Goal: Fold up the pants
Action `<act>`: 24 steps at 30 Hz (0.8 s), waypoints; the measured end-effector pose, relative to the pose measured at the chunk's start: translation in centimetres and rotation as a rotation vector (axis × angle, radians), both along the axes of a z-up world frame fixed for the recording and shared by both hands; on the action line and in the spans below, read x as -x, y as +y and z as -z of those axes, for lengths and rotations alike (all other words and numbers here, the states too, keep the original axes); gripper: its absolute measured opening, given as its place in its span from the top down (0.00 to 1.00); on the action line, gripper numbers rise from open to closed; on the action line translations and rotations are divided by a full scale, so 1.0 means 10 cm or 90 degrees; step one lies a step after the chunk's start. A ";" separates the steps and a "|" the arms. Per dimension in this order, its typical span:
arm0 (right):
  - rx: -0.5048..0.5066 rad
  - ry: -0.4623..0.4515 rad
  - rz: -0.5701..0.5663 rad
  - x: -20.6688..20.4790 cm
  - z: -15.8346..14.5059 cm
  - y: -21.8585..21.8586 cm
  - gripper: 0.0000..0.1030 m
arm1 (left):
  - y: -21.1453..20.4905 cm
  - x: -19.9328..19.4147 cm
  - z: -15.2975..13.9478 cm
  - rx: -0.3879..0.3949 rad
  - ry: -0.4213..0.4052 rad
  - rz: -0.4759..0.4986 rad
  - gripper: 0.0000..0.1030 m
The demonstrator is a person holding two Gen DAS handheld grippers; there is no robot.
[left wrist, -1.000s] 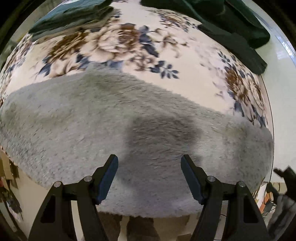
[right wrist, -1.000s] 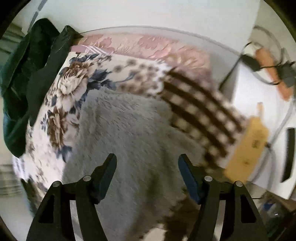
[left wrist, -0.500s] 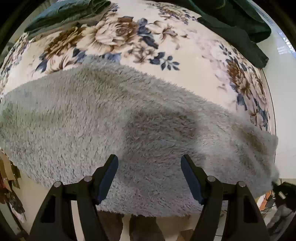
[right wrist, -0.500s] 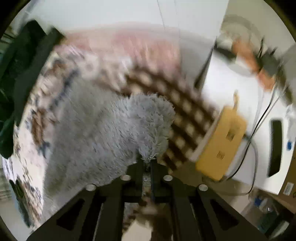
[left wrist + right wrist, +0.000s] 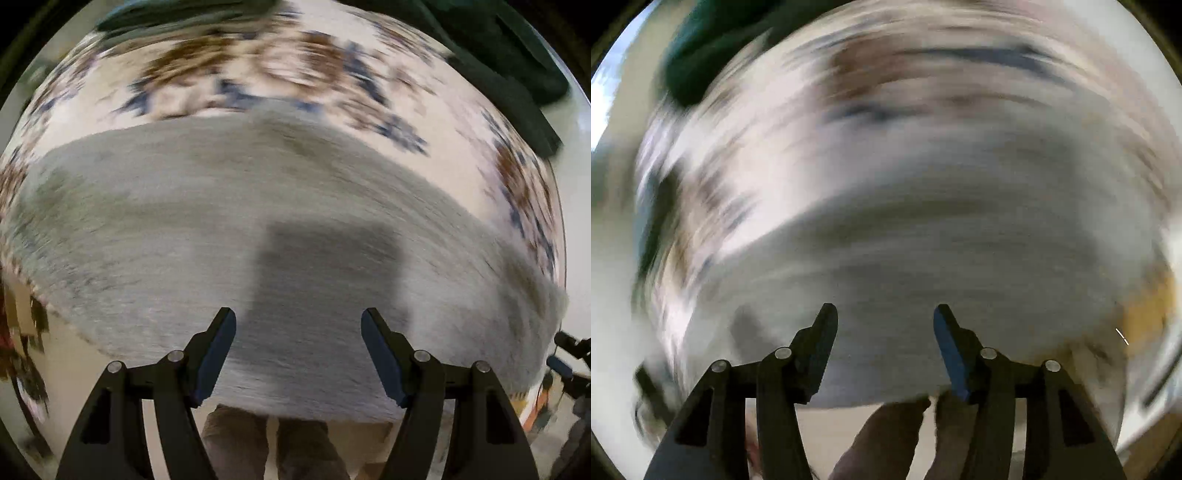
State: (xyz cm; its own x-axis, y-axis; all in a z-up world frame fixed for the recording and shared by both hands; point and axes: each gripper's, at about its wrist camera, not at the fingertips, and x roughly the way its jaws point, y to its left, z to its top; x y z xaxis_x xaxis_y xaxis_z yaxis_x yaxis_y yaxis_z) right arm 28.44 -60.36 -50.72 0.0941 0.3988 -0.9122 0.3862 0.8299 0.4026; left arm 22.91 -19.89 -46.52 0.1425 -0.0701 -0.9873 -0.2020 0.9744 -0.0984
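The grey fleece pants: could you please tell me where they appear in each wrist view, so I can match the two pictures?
Left wrist: the grey fleece pants fill the middle and lower frame, spreading out beyond the open left gripper.
Right wrist: the same fabric, heavily blurred, fills the lower centre beyond the open right gripper.
Shared landmark: the floral bedspread past the pants in both.

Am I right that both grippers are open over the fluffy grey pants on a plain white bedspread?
Not quite: the bedspread is floral, brown and blue on cream, as the left wrist view shows. The fluffy grey pants lie on it, left gripper and right gripper both open.
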 end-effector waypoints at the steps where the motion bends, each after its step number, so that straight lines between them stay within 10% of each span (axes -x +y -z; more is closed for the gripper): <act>1: -0.019 -0.020 -0.065 -0.29 -0.04 0.40 0.45 | 0.14 0.00 -0.01 -0.003 -0.002 -0.023 0.34; 6: -0.006 -0.076 -0.305 -1.36 0.03 2.09 0.45 | 0.97 0.04 -0.05 -0.026 -0.023 -0.142 0.34; 12: 0.042 0.002 -0.492 -1.86 0.62 3.48 0.45 | 1.89 0.16 -0.10 -0.023 -0.036 -0.265 0.34; 13: 0.053 0.007 -0.502 -1.84 0.65 3.55 0.54 | 2.00 0.20 -0.12 -0.024 -0.039 -0.279 0.34; 14: 0.072 -0.002 -0.505 -1.84 0.67 3.63 0.95 | 2.13 0.24 -0.12 -0.024 -0.040 -0.296 0.34; 21: 0.126 -0.002 -0.377 -2.00 0.70 3.52 0.92 | 2.85 0.47 0.02 0.002 -0.027 -0.386 0.34; 24: 0.134 0.013 -0.358 -1.82 0.58 3.57 0.58 | 3.13 0.49 0.10 0.035 -0.026 -0.424 0.34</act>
